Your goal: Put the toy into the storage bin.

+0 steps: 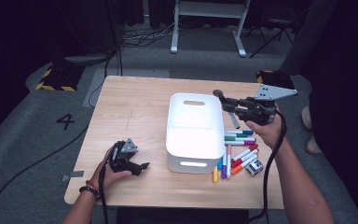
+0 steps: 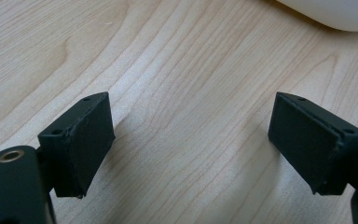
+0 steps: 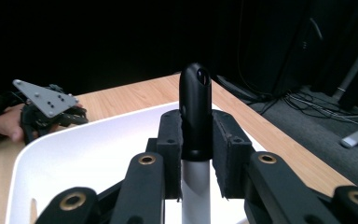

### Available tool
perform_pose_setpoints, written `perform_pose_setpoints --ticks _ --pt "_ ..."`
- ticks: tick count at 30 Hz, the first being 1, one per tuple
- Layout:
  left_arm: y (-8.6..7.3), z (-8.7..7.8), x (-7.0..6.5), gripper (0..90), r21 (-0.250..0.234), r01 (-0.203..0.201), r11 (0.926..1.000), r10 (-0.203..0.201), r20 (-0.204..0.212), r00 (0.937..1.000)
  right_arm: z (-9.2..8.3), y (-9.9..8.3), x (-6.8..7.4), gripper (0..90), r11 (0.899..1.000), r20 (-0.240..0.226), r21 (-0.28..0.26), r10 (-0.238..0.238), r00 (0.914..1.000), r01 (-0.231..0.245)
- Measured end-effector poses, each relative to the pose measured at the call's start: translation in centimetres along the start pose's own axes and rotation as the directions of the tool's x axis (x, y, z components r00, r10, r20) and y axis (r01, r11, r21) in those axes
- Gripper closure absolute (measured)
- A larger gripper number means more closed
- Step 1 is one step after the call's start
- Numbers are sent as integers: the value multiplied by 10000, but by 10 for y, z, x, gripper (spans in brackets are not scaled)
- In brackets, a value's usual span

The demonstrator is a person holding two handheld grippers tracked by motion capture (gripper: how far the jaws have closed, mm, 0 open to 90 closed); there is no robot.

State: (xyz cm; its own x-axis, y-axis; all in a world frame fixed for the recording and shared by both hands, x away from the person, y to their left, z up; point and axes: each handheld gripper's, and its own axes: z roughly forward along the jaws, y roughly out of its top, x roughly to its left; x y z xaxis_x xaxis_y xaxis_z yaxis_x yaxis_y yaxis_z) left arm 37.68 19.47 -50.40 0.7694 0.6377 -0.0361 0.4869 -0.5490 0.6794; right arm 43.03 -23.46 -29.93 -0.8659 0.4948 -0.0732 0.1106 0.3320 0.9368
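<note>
While the left tongs [image 1: 142,165] rested wide open and empty on the wooden tabletop [image 1: 130,112], the right tongs [image 3: 196,140] clamped a black-capped white marker [image 3: 195,107] over the white plastic bin [image 1: 193,133], at its two o'clock corner.

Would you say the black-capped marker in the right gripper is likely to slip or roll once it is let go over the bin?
Probably stiff and light: the marker stands straight, clamped by the right gripper. Its round, smooth barrel could slip, and would likely roll inside the white bin.

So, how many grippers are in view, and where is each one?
2. The left gripper, open, is at the table's near left, beside the bin. The right gripper is over the bin's far right corner, shut on a marker. None seems hidden.
</note>
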Motion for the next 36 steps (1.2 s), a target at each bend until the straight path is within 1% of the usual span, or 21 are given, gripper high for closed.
perform_pose_setpoints --ticks 2,5,8,10,13,20,22,23,25,26,27,29,31,33,36 --pt "0 0 0 144 -1 3 10000 -3 -1 10000 5 4 3 747 9998 -98 41 -179 9998 180" --pt "0 0 0 144 -2 -2 10000 2 21 10000 12 7 8 747 9996 -249 121 -257 9994 260" --pt "0 0 1 143 12 -113 9999 113 -81 9999 18 10 15 747 9991 -476 190 -374 9982 383" --pt "0 0 1 143 8 -117 9999 117 -104 9999 22 11 22 746 9975 -571 348 -594 9966 614" --pt "0 0 1 143 7 -115 9999 115 -103 9999 28 10 30 746 9963 -845 463 -678 9941 719" --pt "0 0 1 143 11 -111 9999 111 -86 9999 44 5 46 746 9880 -1350 1092 -944 9863 1095" --pt "0 0 1 143 15 -113 9999 114 -75 9999 48 2 50 746 9859 -1582 1270 -884 9834 1090" --pt "0 0 1 143 13 -121 9999 121 -90 9999 50 0 52 746 9824 -1616 1437 -957 9822 1194" --pt "0 0 1 143 11 -117 9999 117 -96 9999 54 -3 56 747 9762 -1819 1779 -912 9791 1239" --pt "0 0 1 143 10 -119 9999 119 -96 9999 56 -4 59 746 9700 -1912 2000 -995 9765 1379" --pt "0 0 1 143 13 -124 9999 124 -99 9999 57 -4 60 746 9676 -1965 2095 -997 9754 1411" --pt "0 0 1 143 12 -99 10000 99 -74 9999 59 -6 64 746 9589 -2074 2392 -1030 9728 1525" --pt "0 0 1 143 7 -125 9999 125 -109 9999 62 -7 69 746 9495 -2161 2625 -1156 9695 1717" --pt "0 0 1 143 19 -104 9999 104 -84 9999 64 -10 73 746 9445 -2333 2742 -1175 9653 1812" --pt "0 0 1 143 2 -122 9999 122 -110 9999 68 -15 79 746 9310 -2470 3026 -1301 9602 2040"
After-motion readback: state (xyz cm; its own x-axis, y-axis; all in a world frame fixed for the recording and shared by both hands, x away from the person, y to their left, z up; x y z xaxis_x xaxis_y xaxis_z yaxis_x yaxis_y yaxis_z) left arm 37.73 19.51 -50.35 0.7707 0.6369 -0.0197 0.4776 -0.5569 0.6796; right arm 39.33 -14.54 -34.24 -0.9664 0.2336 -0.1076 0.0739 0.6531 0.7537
